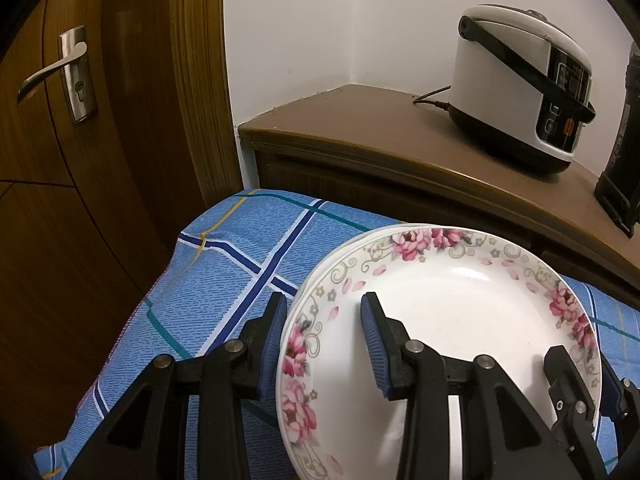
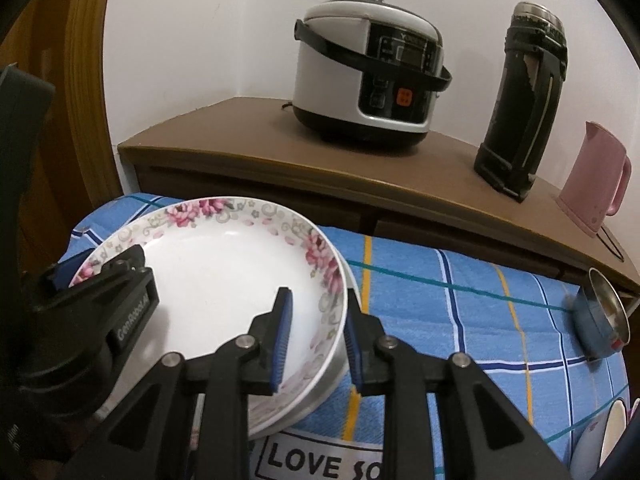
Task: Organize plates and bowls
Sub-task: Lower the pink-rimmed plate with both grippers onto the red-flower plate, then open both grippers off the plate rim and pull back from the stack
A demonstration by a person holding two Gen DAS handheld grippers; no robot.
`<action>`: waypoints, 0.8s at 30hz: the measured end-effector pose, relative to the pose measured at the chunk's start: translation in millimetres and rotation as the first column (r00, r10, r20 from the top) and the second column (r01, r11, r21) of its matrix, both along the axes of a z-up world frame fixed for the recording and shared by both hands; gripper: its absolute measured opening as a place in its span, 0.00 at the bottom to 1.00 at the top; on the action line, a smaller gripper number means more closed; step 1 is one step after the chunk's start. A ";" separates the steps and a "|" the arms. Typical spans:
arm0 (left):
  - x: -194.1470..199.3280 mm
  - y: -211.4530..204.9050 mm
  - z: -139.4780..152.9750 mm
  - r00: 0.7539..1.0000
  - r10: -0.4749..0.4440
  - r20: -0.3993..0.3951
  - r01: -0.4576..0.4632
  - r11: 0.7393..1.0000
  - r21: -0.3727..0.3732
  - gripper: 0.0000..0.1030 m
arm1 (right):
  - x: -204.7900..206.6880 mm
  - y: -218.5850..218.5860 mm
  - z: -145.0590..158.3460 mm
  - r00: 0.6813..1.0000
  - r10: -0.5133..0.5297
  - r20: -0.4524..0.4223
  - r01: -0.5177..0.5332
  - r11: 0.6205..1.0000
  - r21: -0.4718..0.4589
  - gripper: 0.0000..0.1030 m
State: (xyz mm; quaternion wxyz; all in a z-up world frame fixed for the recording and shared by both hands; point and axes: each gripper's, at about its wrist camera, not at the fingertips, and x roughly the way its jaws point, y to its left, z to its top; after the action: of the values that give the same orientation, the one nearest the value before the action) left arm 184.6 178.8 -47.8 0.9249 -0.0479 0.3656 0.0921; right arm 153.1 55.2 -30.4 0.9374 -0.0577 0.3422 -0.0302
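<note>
A white plate with a pink floral rim (image 1: 452, 300) (image 2: 224, 264) sits on top of another plate on the blue checked cloth (image 1: 224, 264). My left gripper (image 1: 324, 344) straddles the stack's left rim, one finger inside the top plate and one outside. My right gripper (image 2: 316, 336) straddles the right rim the same way. Both sets of jaws close on the rim; whether they pinch it tightly is unclear. The right gripper shows in the left wrist view (image 1: 580, 384), and the left gripper shows in the right wrist view (image 2: 100, 276).
A brown cabinet (image 2: 248, 148) behind holds a white rice cooker (image 2: 368, 68), a black flask (image 2: 520, 96) and a pink kettle (image 2: 596, 176). A steel-lined blue bowl (image 2: 604, 316) lies on the cloth at right. A wooden door (image 1: 72, 120) is at left.
</note>
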 end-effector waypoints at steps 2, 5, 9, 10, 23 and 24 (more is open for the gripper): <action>0.1 -0.1 0.1 1.000 0.000 0.000 0.000 1.000 0.000 0.40 | 0.7 -0.3 -0.1 1.000 -0.001 -0.006 0.001 1.000 0.001 0.25; 0.2 0.1 0.1 1.000 0.000 -0.002 0.000 1.000 0.004 0.40 | 1.2 -0.4 -0.4 1.000 -0.009 -0.011 0.009 1.000 -0.002 0.25; -0.2 0.7 0.2 1.000 0.000 -0.003 0.000 1.000 0.004 0.40 | 2.4 -0.1 -0.6 1.000 -0.011 -0.015 0.011 1.000 -0.006 0.25; -0.3 1.2 0.2 1.000 0.000 -0.002 0.000 1.000 0.004 0.40 | 2.4 0.4 -0.7 1.000 -0.011 -0.014 0.011 1.000 -0.010 0.25; 0.7 3.3 0.1 1.000 -0.003 -0.012 0.003 1.000 -0.003 0.42 | -4.3 4.3 3.3 1.000 0.007 0.024 -0.007 1.000 -0.007 0.37; 0.9 2.7 0.2 1.000 -0.002 -0.012 0.002 1.000 -0.003 0.43 | -4.2 4.5 3.3 1.000 0.006 0.024 -0.006 1.000 -0.007 0.38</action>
State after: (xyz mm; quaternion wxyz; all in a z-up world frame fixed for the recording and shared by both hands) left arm 185.5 181.6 -47.6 0.9227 -0.0484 0.3715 0.0908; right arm 148.9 59.7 -27.1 0.9412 -0.0614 0.3308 -0.0294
